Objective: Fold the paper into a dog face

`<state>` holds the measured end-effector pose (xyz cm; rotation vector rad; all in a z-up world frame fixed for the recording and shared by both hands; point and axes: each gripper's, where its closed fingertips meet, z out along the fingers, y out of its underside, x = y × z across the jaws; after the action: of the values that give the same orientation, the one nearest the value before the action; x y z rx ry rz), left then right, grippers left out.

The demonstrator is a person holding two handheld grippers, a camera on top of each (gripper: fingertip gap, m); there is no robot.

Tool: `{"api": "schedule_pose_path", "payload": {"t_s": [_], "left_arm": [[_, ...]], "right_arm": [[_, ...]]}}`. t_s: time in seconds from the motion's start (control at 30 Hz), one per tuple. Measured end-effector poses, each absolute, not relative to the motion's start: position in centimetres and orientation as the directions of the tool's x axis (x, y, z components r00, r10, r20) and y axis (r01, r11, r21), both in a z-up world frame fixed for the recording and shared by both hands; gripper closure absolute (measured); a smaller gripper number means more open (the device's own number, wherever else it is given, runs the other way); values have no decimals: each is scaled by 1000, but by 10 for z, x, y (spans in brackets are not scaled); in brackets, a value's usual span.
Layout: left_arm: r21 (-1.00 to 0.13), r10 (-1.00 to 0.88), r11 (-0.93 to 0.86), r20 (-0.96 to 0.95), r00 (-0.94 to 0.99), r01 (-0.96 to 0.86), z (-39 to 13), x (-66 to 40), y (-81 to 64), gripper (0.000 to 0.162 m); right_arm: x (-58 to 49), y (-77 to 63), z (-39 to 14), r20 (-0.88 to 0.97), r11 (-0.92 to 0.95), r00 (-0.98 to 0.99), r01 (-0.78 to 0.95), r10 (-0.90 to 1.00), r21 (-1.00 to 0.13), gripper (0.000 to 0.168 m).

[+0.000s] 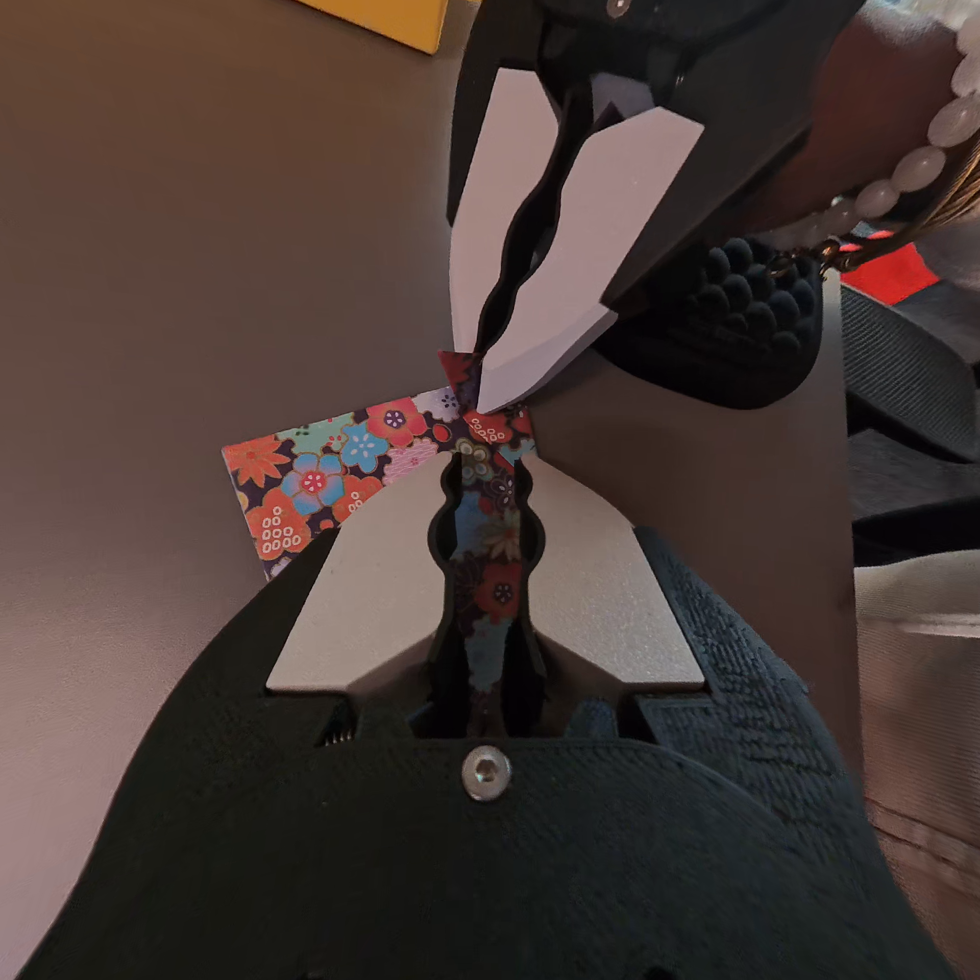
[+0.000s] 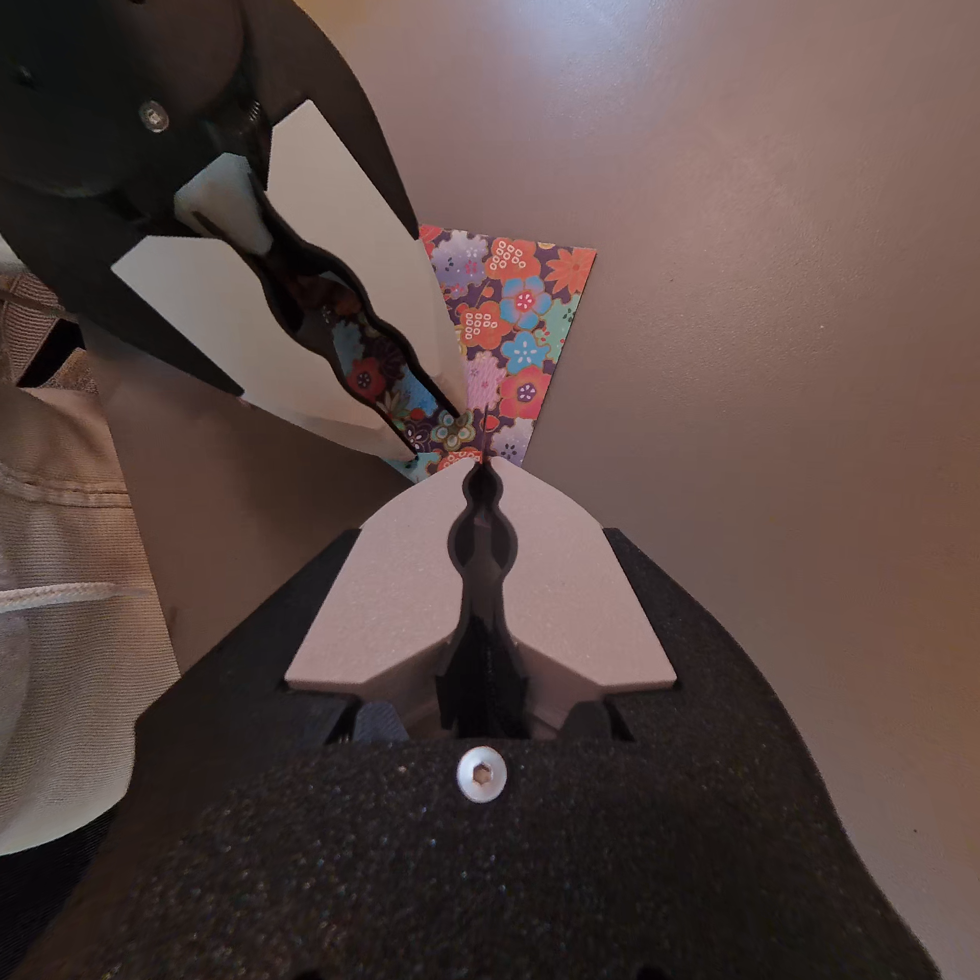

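Left wrist view: the left gripper had its jaws clamped on the floral paper, whose long axis fanned left, off the table.

Right wrist view: the right gripper pinched the paper's near corner, jaws nearly closed.

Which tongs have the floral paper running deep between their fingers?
The left tongs: the floral origami paper runs down their whole slot. The right tongs pinch only an edge at the tips.
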<state>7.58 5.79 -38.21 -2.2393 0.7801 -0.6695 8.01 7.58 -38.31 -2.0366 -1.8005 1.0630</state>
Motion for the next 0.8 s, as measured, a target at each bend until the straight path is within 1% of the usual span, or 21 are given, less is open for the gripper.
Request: {"api": "schedule_pose_path", "payload": {"t_s": [0.2,0.37,0.53,0.6,0.8], "left_arm": [[-733,-736,-507,94,670,-454,-384,75,57,143],[-735,-750,-486,74,657,-472,-384,76,55,142],[-737,-772,-435,9,636,-518,-384,76,53,142],[-736,-779,-421,-7,628,-530,-384,77,52,143],[-733,-808,-355,-71,584,-580,-385,81,48,154]], "right_arm": [[80,75,-383,-352,-215,-16,767,936,-605,168],[80,75,-383,-339,-204,-21,765,940,-611,168],[80,75,-383,-321,-188,-26,764,947,-617,168],[80,75,-383,-309,-179,-28,764,951,-619,168],[80,76,-382,-257,-147,-24,766,966,-625,166]]}}
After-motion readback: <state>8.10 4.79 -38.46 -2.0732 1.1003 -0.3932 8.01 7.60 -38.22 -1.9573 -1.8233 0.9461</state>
